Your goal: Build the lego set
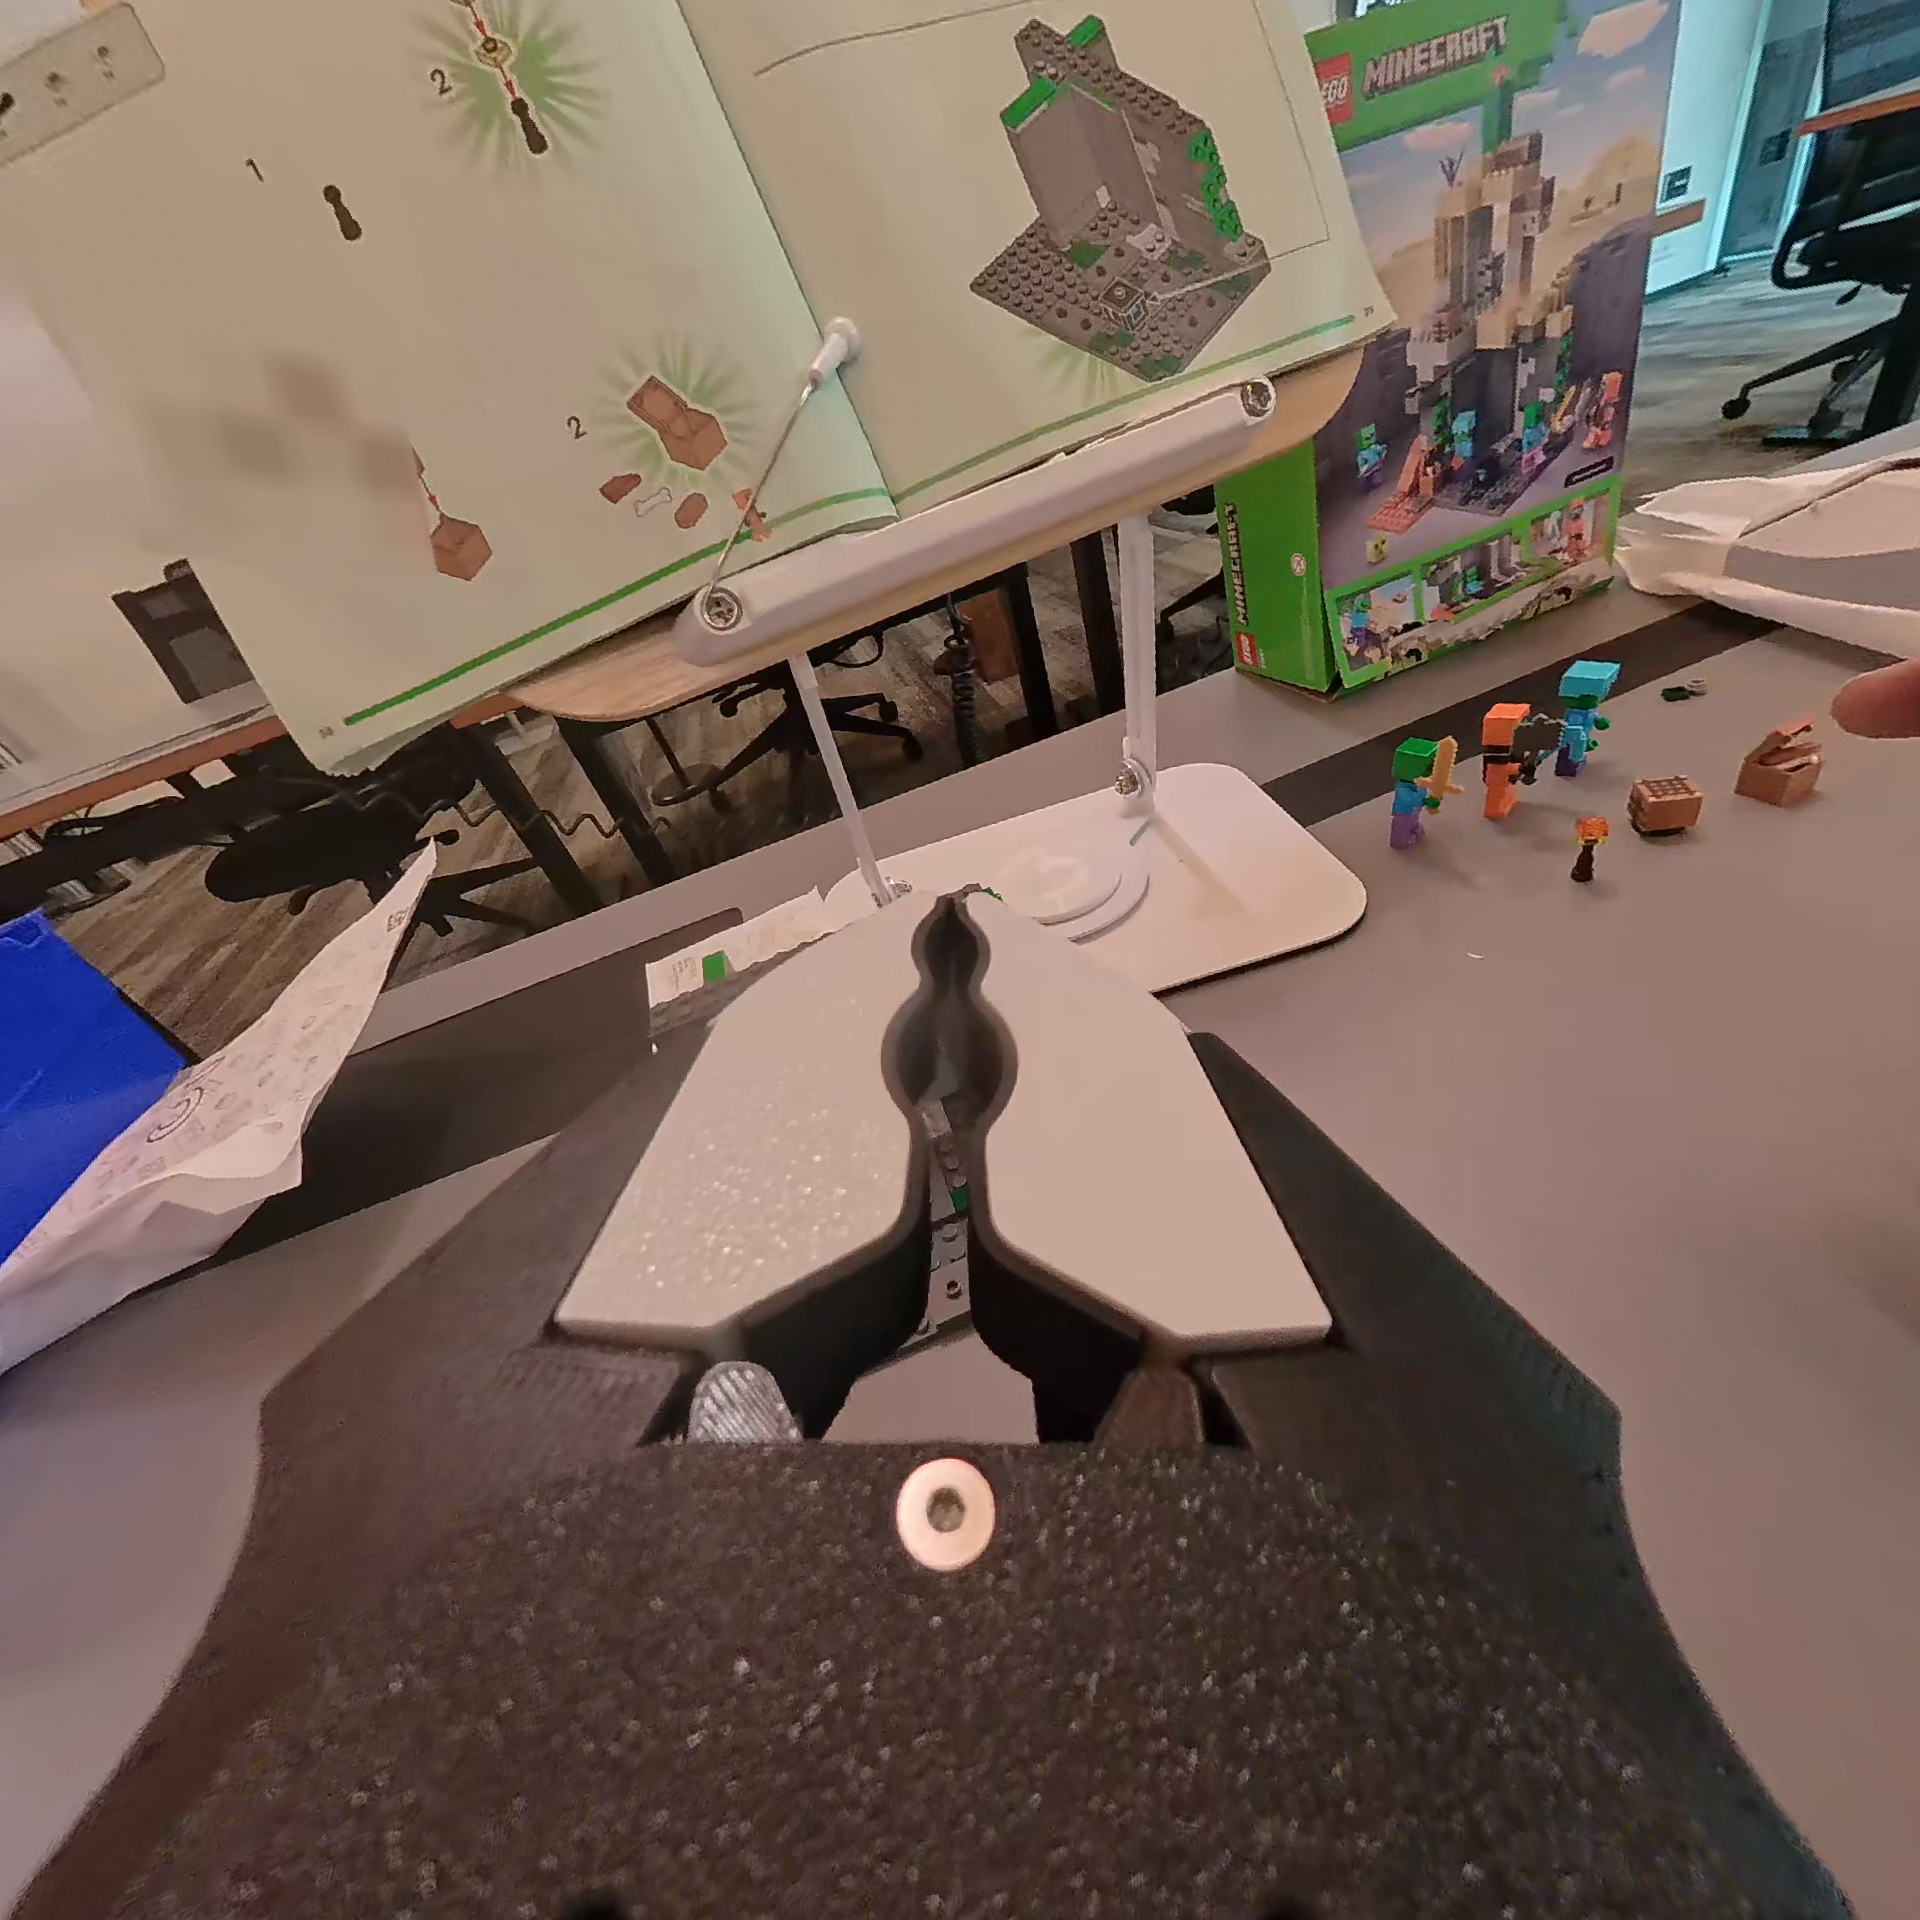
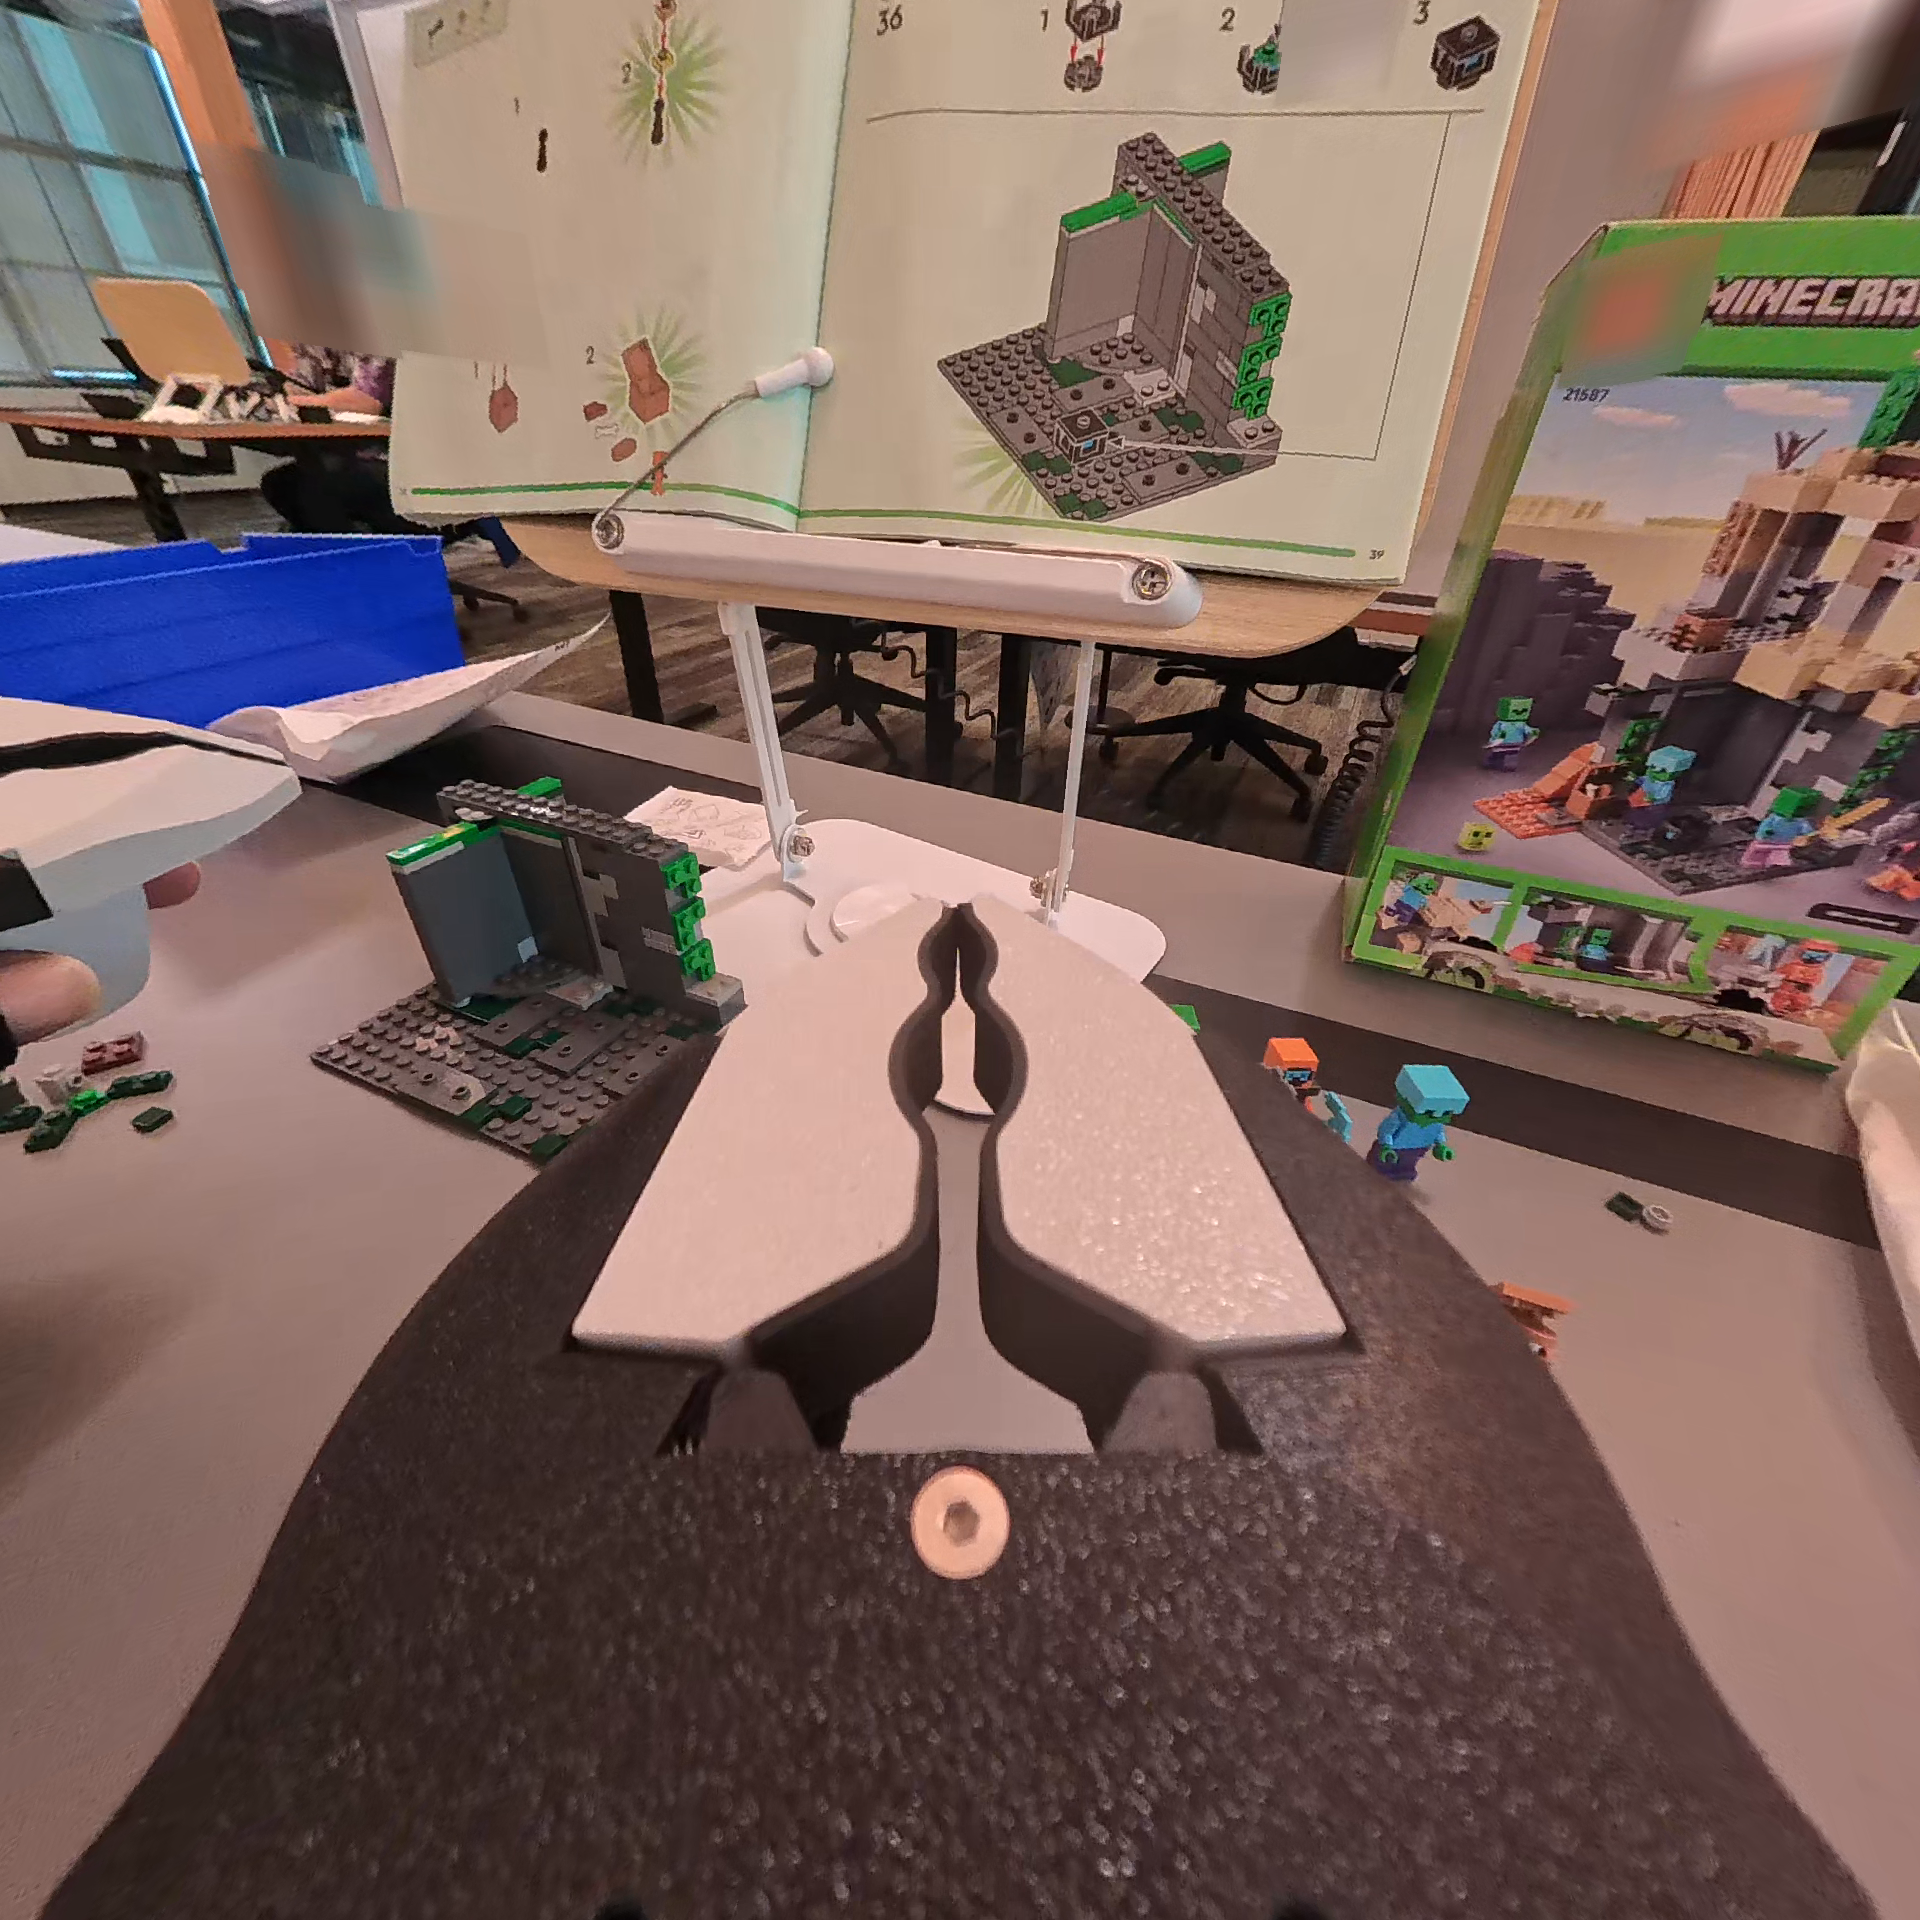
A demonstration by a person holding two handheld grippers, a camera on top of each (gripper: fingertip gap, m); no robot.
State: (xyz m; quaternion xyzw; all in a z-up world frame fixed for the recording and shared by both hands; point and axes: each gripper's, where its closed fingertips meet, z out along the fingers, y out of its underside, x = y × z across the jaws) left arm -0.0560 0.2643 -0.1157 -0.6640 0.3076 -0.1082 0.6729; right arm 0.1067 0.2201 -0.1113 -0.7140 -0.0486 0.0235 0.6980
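1. Judging from the open instruction booklet (image 2: 935, 270) on its white stand (image 2: 894, 569), we took the step in hand to be adding a small block to the floor of the grey build (image 2: 540, 966), which stood on the table (image 2: 260, 1226) to the near left of the stand's foot.
2. Our right claw (image 2: 958, 914) had its fingers together with nothing between them, hovering over the table in front of the stand.
3. Our left claw (image 1: 954, 909) also had its tips together; through the slot between its fingers we saw grey studded plate beneath, but we could not tell whether it gripped anything.
4. To do the step well, we judged that one claw should steady the baseplate at an edge while the other pressed the new piece straight down onto the studs, away from the tall wall so it would not be levered off.
5. Loose dark green and brown pieces (image 2: 94, 1091) lay at the far left of the right view only, and only that view showed the whole build.
6. The left view alone showed three minifigures (image 1: 1496, 769) in a row, a small brown chest (image 1: 1779, 767), a brown block (image 1: 1664, 806) and a tiny torch (image 1: 1588, 847), near the set's box (image 1: 1455, 343).
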